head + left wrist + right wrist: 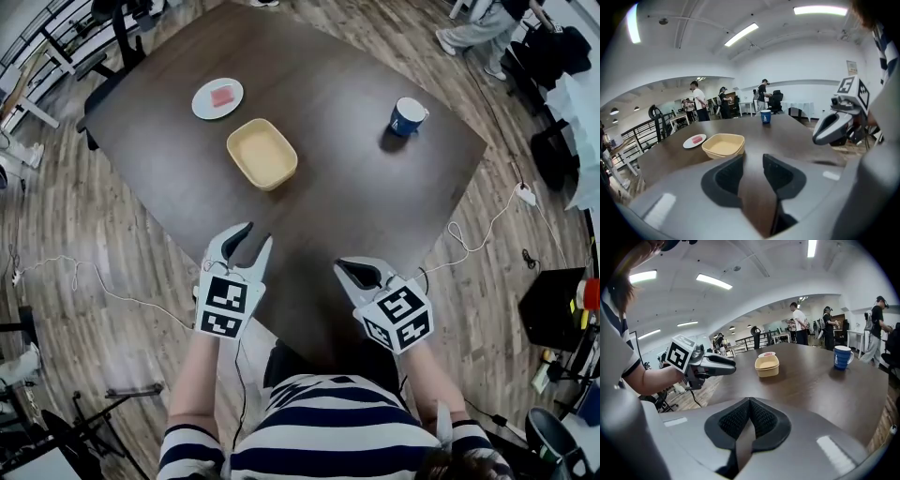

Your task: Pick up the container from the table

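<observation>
- The shallow pale-yellow rectangular plastic container (262,154) sat empty on the dark brown wooden bench (356,169), well apart from both grippers;
- the left gripper (255,234), at the container's 6 o'clock, had its jaws apart, nothing between them;
- the right gripper (345,269), at 5 o'clock, had its jaws closed together, empty;
- a small white plate (217,98) lay near the container at 10 o'clock; a blue mug (408,116) stood at 3 o'clock.
</observation>
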Tool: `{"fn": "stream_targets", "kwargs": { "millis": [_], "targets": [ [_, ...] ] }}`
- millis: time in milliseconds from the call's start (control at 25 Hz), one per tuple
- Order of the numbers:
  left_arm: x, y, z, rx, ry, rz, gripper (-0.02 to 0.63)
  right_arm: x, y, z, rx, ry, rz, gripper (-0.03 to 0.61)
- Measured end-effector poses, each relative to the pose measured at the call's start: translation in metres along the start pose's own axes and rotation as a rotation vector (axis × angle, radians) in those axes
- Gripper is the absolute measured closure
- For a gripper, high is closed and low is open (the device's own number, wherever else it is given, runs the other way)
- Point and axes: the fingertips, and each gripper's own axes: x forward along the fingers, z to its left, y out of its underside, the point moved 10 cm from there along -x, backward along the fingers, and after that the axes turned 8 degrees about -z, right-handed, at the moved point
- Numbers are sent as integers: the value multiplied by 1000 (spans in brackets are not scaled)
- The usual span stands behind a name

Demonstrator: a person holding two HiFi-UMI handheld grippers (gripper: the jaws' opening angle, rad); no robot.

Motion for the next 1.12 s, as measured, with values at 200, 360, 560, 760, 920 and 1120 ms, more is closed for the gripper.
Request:
{"fn": "stream_targets", "kwargs": {
  "millis": [200, 360, 560, 760, 920, 1120],
  "targets": [
    [34, -5, 12, 43, 42, 12, 614, 5, 5, -6, 40, 27, -6, 583],
    [57, -8, 22, 93, 66, 41, 614, 10, 9, -11, 74, 55, -7, 583],
    [82, -11, 33, 140, 90, 69, 614, 20, 12, -19, 100, 93, -16, 583],
    [103, -7, 44, 176, 124, 117, 614, 34, 14, -19, 97, 127, -8, 582],
    [117, -4, 49, 207, 153, 141, 614, 44, 16, -20, 98, 142, 1, 583],
    [129, 0, 49, 234, 173, 165, 614, 51, 21, -22, 106, 153, 7, 582]
  ]
}}
